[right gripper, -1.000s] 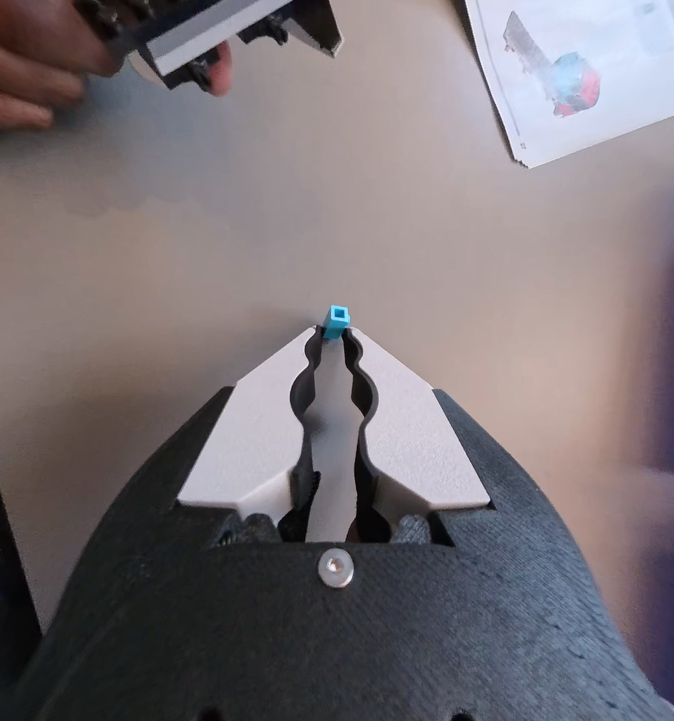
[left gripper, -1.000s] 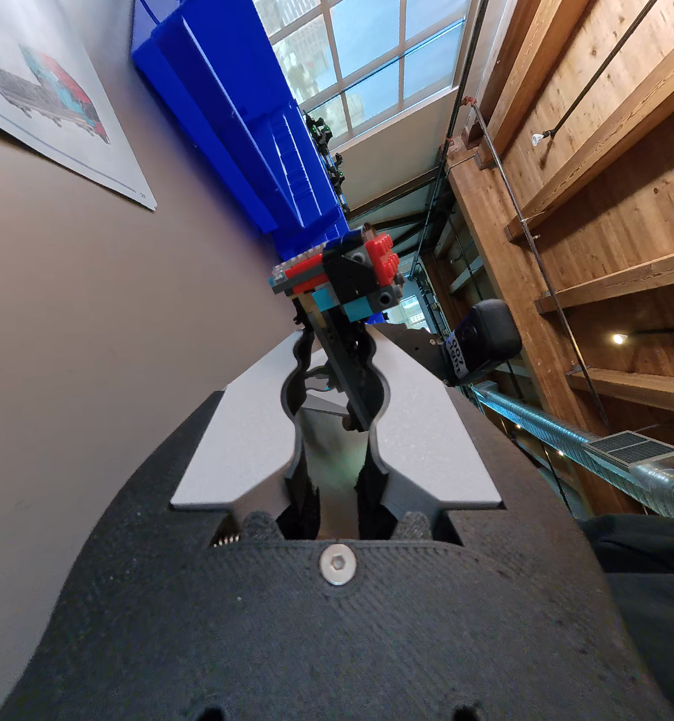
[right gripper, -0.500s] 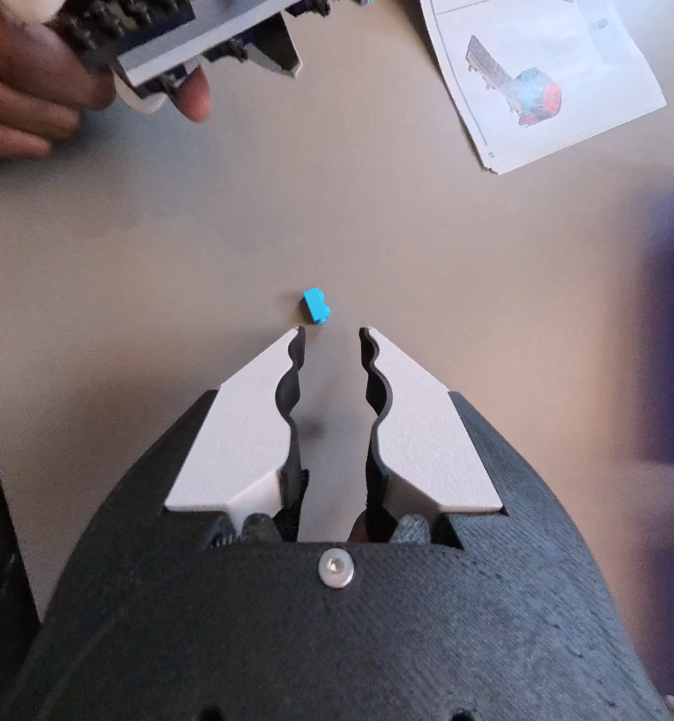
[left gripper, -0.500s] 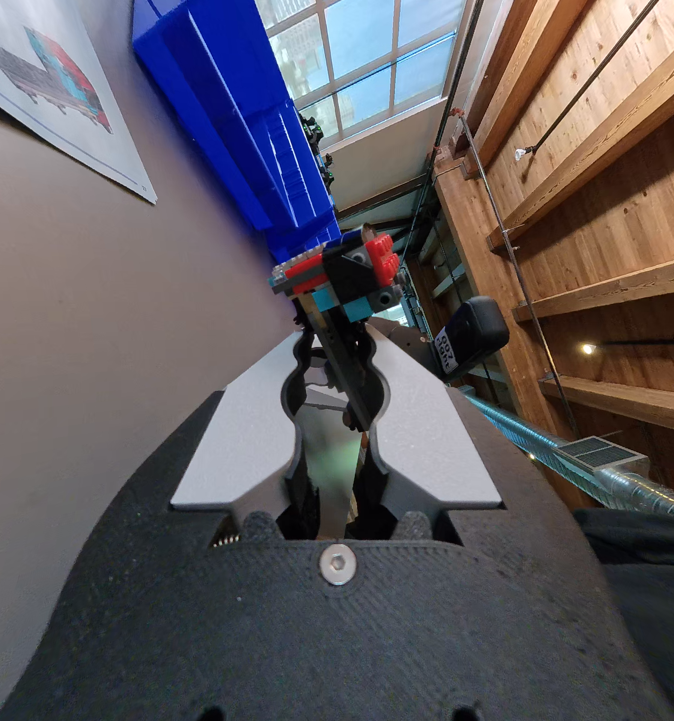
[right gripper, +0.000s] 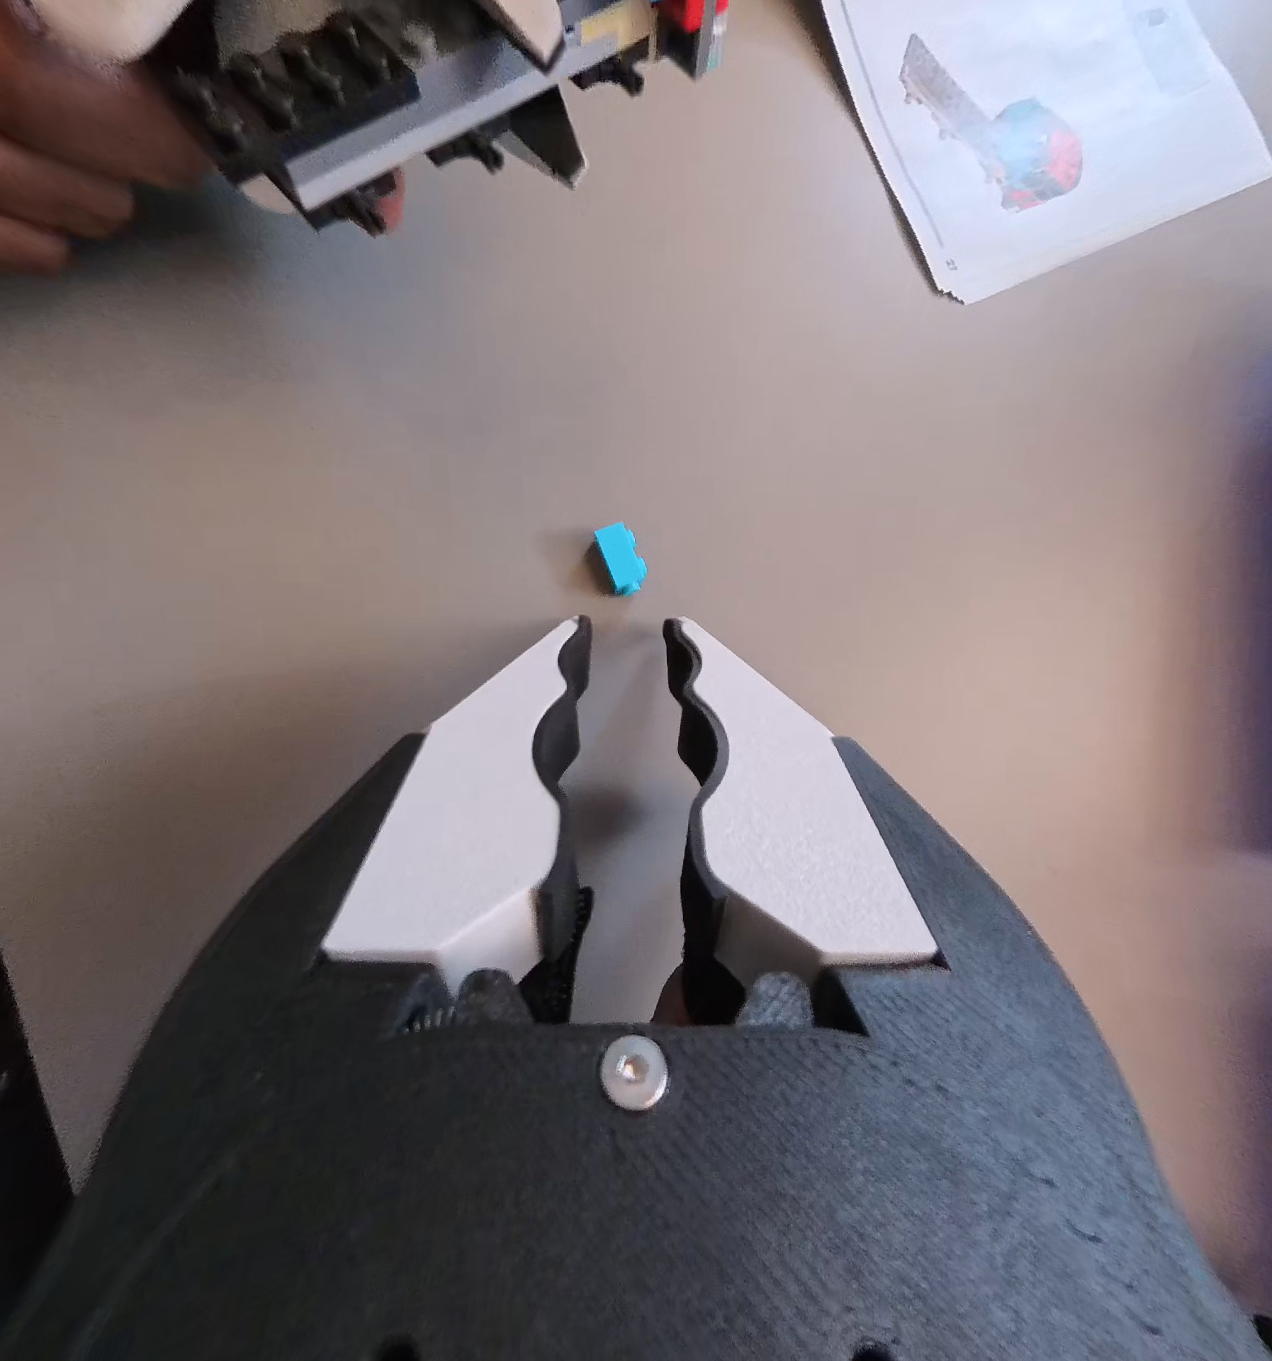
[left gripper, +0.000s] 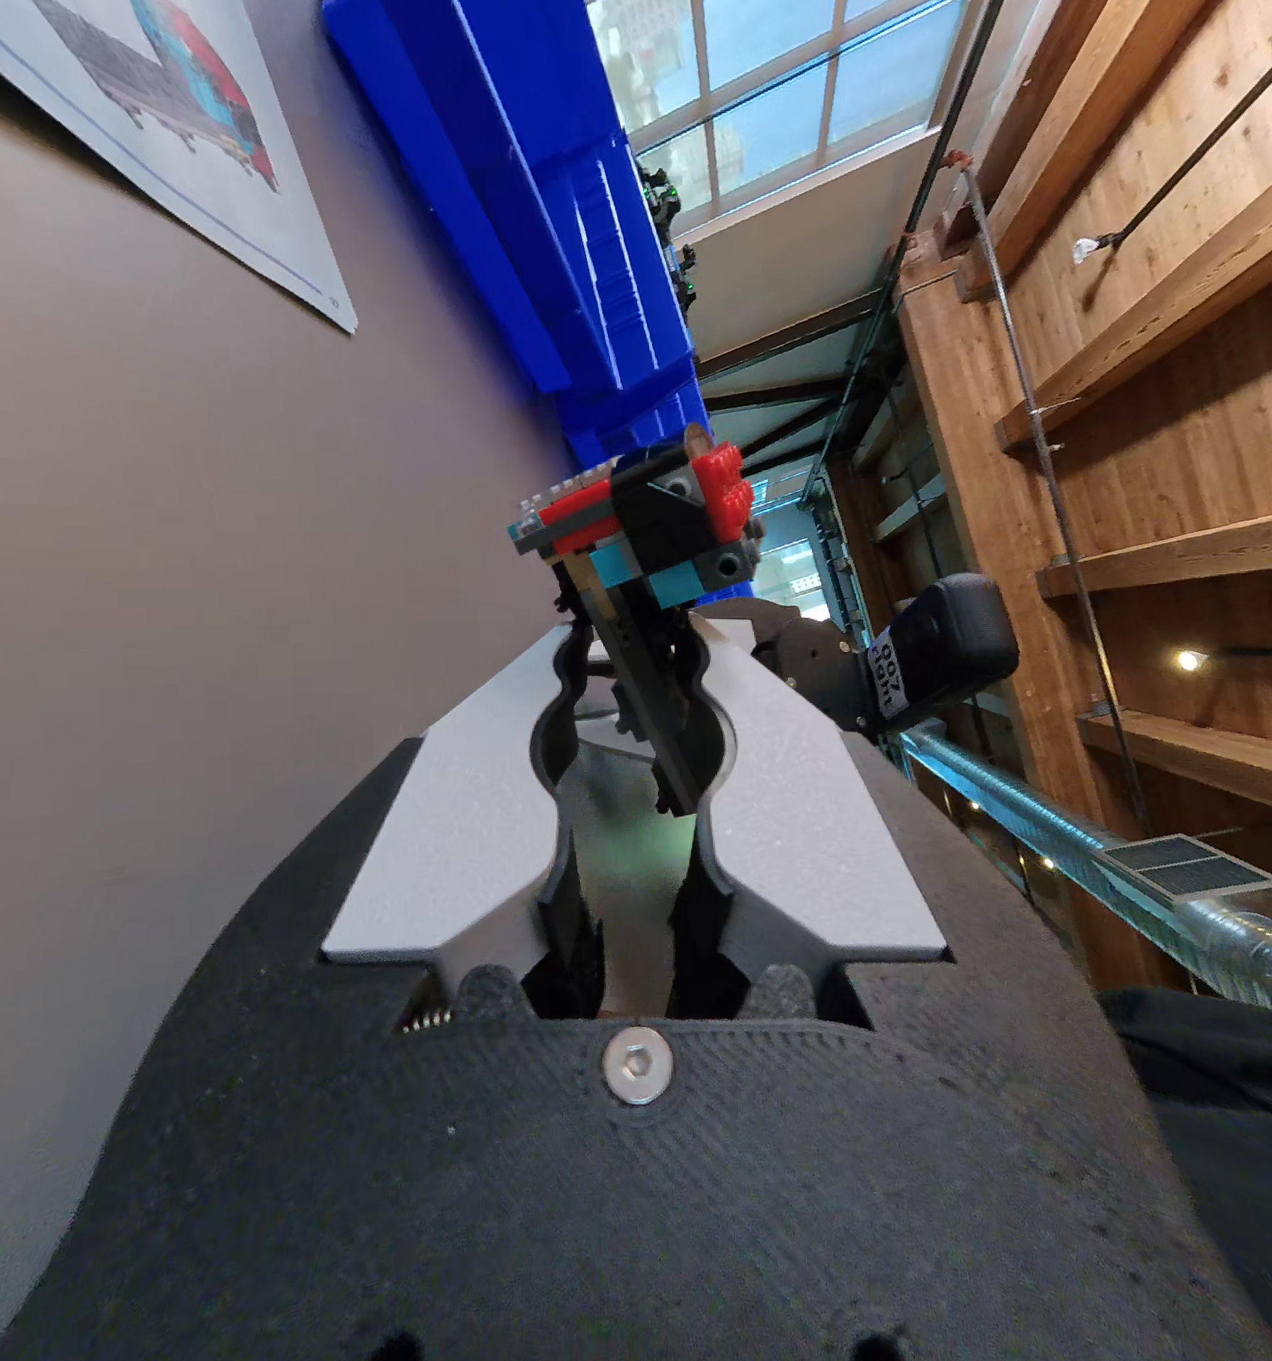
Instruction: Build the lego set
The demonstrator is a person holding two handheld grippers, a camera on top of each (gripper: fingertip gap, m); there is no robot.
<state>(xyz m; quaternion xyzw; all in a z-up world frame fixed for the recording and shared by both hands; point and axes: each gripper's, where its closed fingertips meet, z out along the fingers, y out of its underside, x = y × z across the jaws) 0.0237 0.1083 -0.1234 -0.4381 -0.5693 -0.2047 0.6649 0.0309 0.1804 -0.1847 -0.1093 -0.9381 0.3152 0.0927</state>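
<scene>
In your left wrist view, your left gripper (left gripper: 636, 648) is clamped on the partly built lego model (left gripper: 636, 530), a dark grey plate chassis with a blocky red, black and turquoise front end. The scalloped black pads pinch the thin chassis edge-on, so the studded nose sticks out past the fingertips, probably to leave it free for the next piece. Beyond the model sits a glossy blue plastic bin (left gripper: 515, 184), and a printed white instruction sheet (left gripper: 154, 147) lies flat on the smooth beige tabletop (left gripper: 176, 589) further from the model on that same side. The dark body of your other gripper shows just behind the model. In your right wrist view, your right gripper (right gripper: 622, 626) is parted and holds nothing; its matte pale grey fingers (right gripper: 485, 773) with wavy black rubber linings (right gripper: 570, 685) frame bare table. The small turquoise lego brick (right gripper: 619, 558), hard, shiny and lying on its side with its stud pointing sideways, rests on the table just ahead of the fingertips, touching neither. It looks loose and easy to nudge, so I judge you need to centre the gap over it before squeezing. Well beyond the brick, your hand (right gripper: 36, 147) holds the left gripper with the model near the top edge, and the instruction sheet lies off to the brick's far right.
</scene>
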